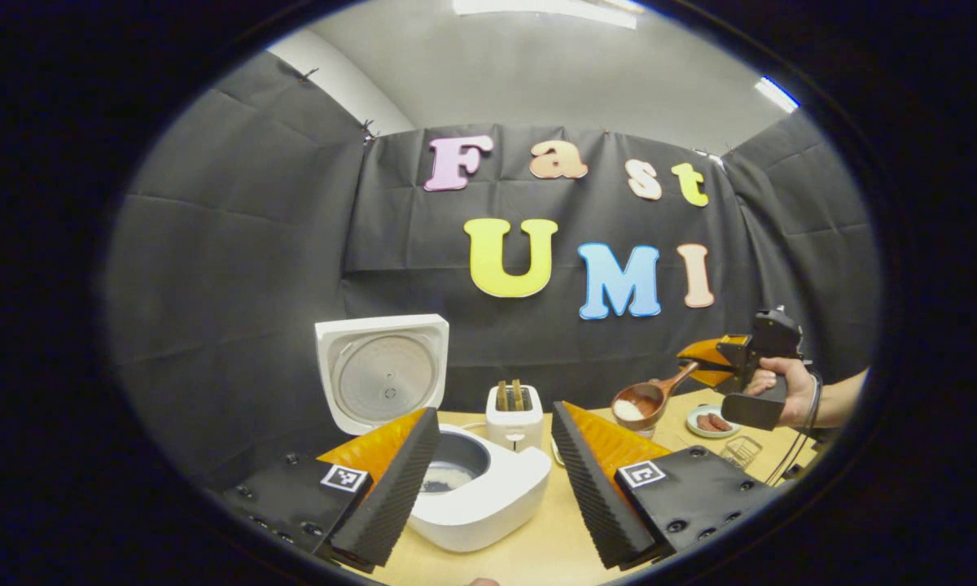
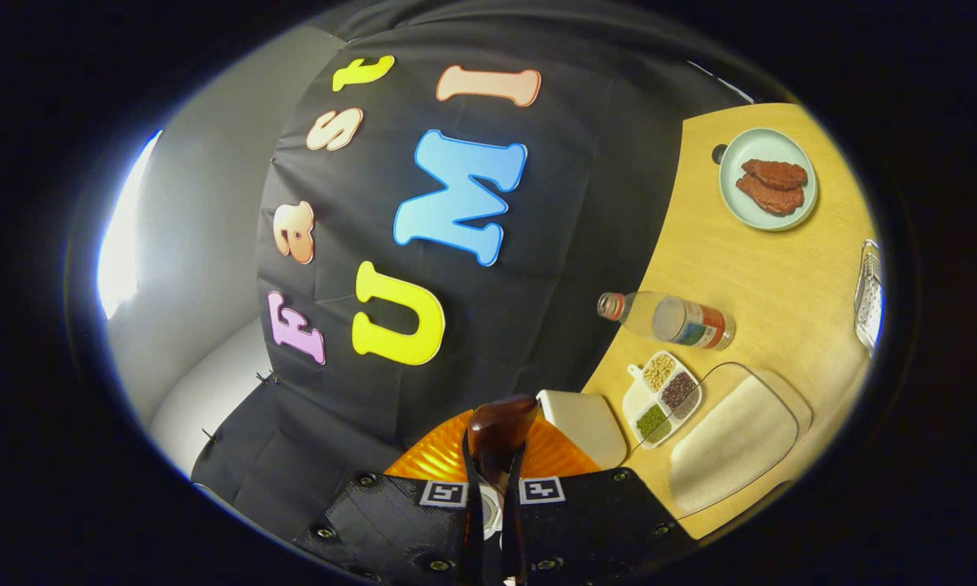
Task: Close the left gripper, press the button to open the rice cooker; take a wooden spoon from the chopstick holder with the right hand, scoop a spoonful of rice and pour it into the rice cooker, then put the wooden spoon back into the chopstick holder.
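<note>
Two steps done: white rice cooker (image 1: 476, 488) lid up; right claw (image 1: 704, 364) clamps brown wooden spoon (image 1: 647, 399) carrying rice. Left claw (image 1: 495, 480) gapes empty. Pouring, returning remain.

Wire rack (image 2: 867, 295) cut off by edge; spoon (image 2: 501, 431) handle hidden btwn tongs.

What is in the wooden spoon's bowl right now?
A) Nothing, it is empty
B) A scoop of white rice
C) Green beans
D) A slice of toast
B: in the left gripper view the wooden spoon, held by the right gripper above the table, carries a small white heap of rice in its bowl, not yet poured into the open rice cooker.
</note>
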Motion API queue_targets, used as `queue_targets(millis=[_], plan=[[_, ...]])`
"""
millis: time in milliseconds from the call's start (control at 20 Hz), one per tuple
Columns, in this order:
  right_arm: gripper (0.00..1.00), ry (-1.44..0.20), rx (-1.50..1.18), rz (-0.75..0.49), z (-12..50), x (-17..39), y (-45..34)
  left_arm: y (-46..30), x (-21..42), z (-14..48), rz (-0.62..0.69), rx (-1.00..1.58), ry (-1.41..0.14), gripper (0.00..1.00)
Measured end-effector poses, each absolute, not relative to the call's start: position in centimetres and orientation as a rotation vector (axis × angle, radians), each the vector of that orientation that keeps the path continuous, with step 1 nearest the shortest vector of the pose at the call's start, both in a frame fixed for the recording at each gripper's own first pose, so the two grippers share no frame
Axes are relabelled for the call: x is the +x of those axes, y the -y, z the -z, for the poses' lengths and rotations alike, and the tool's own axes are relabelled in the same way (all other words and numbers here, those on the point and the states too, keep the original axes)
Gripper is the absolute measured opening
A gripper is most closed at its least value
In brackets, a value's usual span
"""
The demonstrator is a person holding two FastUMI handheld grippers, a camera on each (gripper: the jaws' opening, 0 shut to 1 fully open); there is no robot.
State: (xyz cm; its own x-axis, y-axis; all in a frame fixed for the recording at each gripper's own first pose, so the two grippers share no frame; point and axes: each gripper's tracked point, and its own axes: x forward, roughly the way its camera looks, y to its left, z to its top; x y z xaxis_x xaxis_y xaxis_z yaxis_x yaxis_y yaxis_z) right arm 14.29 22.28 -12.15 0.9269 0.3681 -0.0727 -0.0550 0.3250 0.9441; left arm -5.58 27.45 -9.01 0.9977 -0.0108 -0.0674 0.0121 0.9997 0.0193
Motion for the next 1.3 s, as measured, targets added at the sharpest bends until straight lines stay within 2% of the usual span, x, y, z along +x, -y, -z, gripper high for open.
queue_targets(millis=[450, 550, 600, 750, 800, 900, 950, 1000, 1050, 1100, 1150, 1200, 1300], plan=[[0.09, -0.359, 1.146, -0.459, 9.3, 16.2, -35.8, -31.1, -8.1, 9.2, -0.033, 0.006, -0.066, 0.96], [0.09, -0.380, 1.123, -0.483, 9.5, 17.1, -38.6, -31.6, -8.8, 9.6, -0.041, 0.017, -0.068, 0.93], [0.09, -0.392, 1.105, -0.494, 9.7, 17.6, -40.0, -32.0, -9.1, 9.8, -0.049, 0.019, -0.069, 0.96], [0.09, -0.427, 1.026, -0.518, 11.1, 18.8, -43.9, -32.9, -10.4, 10.0, -0.081, 0.005, -0.075, 0.96], [0.09, -0.443, 0.990, -0.525, 12.0, 18.9, -45.4, -33.0, -10.7, 10.3, -0.084, -0.010, -0.081, 0.92], [0.09, -0.468, 0.917, -0.532, 13.7, 19.6, -47.5, -33.4, -11.3, 10.5, -0.096, -0.025, -0.086, 0.96], [0.09, -0.473, 0.876, -0.532, 14.5, 20.0, -48.2, -33.5, -11.6, 10.5, -0.104, -0.028, -0.086, 0.93], [0.09, -0.475, 0.837, -0.529, 15.2, 20.1, -48.9, -33.6, -11.8, 10.6, -0.109, -0.031, -0.088, 0.96], [0.09, -0.477, 0.798, -0.535, 15.7, 20.0, -49.8, -33.6, -12.1, 10.5, -0.107, -0.031, -0.085, 0.93], [0.09, -0.477, 0.763, -0.546, 16.0, 20.2, -50.5, -33.2, -12.4, 10.3, -0.089, -0.033, -0.074, 0.96], [0.09, -0.478, 0.720, -0.551, 16.4, 20.3, -51.2, -33.1, -12.8, 10.2, -0.084, -0.030, -0.066, 0.92], [0.09, -0.480, 0.674, -0.558, 16.9, 20.2, -52.0, -33.4, -12.9, 10.5, -0.090, -0.026, -0.069, 0.96], [0.09, -0.473, 0.538, -0.554, 17.4, 20.2, -53.4, -34.0, -13.3, 11.2, -0.111, -0.023, -0.089, 0.93]])
